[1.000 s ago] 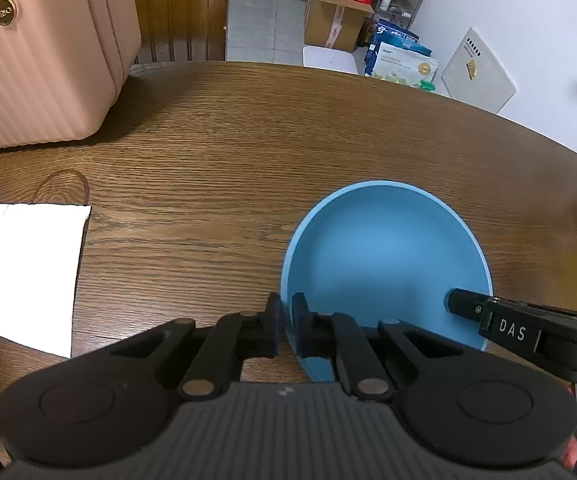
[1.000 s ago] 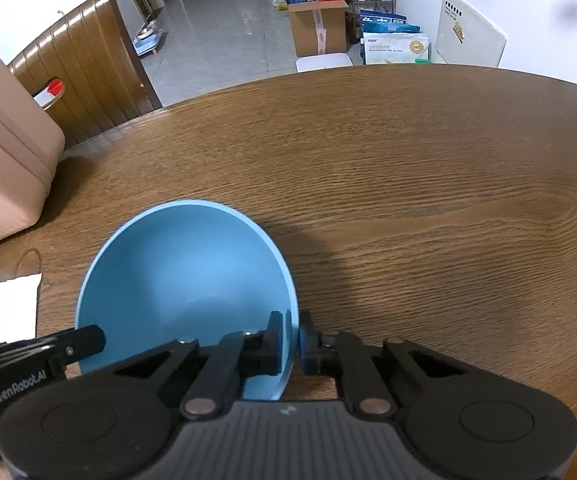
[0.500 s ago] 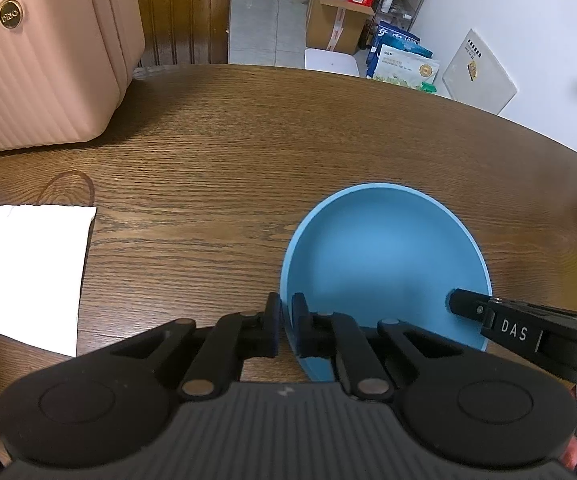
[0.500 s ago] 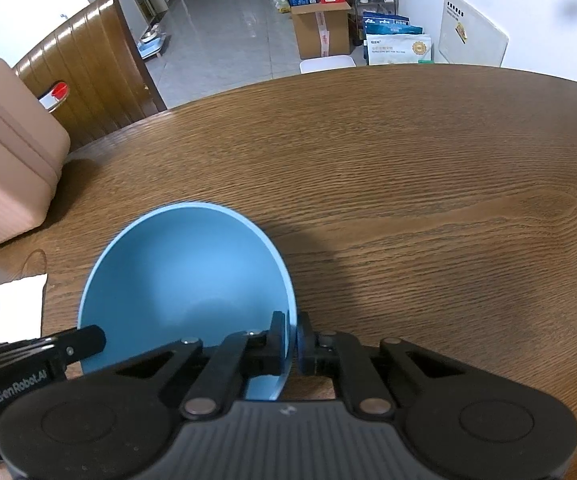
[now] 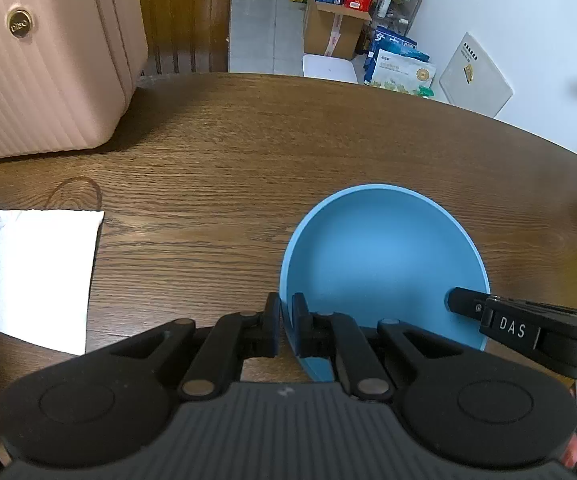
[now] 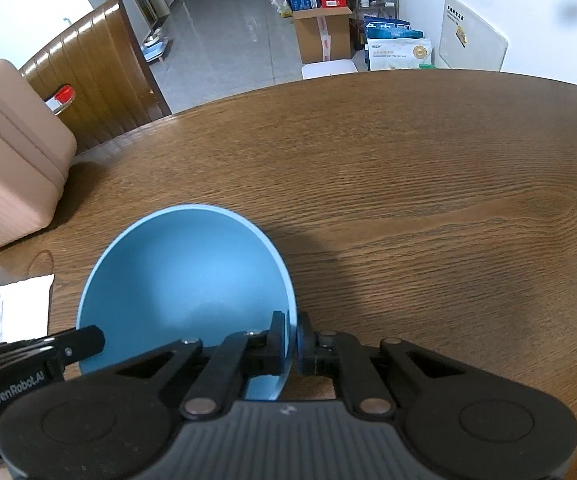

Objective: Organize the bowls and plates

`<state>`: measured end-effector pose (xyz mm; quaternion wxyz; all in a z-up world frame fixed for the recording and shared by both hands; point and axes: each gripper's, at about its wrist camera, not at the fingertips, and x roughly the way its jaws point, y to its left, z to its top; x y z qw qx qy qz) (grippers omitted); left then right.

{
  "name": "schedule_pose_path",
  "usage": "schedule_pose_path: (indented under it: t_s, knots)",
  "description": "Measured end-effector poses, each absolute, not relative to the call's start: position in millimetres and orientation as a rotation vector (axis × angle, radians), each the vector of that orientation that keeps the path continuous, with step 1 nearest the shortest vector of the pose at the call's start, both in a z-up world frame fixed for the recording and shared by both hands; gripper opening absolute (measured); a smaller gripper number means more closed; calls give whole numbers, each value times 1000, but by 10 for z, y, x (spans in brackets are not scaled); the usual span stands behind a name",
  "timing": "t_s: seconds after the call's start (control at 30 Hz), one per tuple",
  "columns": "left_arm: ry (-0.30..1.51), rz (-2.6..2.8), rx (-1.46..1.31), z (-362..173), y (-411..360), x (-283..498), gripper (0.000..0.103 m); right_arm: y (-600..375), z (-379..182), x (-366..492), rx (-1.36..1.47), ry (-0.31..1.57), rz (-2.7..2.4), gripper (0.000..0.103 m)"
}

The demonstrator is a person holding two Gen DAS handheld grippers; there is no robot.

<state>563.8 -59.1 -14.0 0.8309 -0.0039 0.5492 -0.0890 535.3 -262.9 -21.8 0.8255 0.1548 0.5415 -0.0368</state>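
Observation:
A blue bowl [image 5: 384, 264] is held over the brown wooden table [image 5: 216, 168] by both grippers. My left gripper [image 5: 285, 320] is shut on the bowl's left rim, one finger inside and one outside. My right gripper [image 6: 292, 334] is shut on the right rim of the same blue bowl [image 6: 184, 280]. In the left wrist view the right gripper's finger [image 5: 468, 306] reaches in over the bowl's right edge. The left gripper's finger [image 6: 84, 340] shows at the bowl's left edge in the right wrist view. The bowl is empty inside.
A pink ribbed suitcase [image 5: 44, 64] stands at the table's far left. A white paper napkin [image 5: 36, 272] lies at the left near the front edge. Beyond the table's far edge are a cardboard box [image 6: 320, 32], bags and shelves on a tiled floor.
The table and the things on it have slid slightly down in both views. The bowl stays pinched between both grippers as before.

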Motion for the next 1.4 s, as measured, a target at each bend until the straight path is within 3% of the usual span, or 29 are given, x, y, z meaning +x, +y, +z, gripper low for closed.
schedule_pose_path:
  t_s: [1.4]
  knots:
    - [1064, -79, -41, 602, -201, 4756, 7, -2300, 532, 4705, 279, 1059, 58, 5]
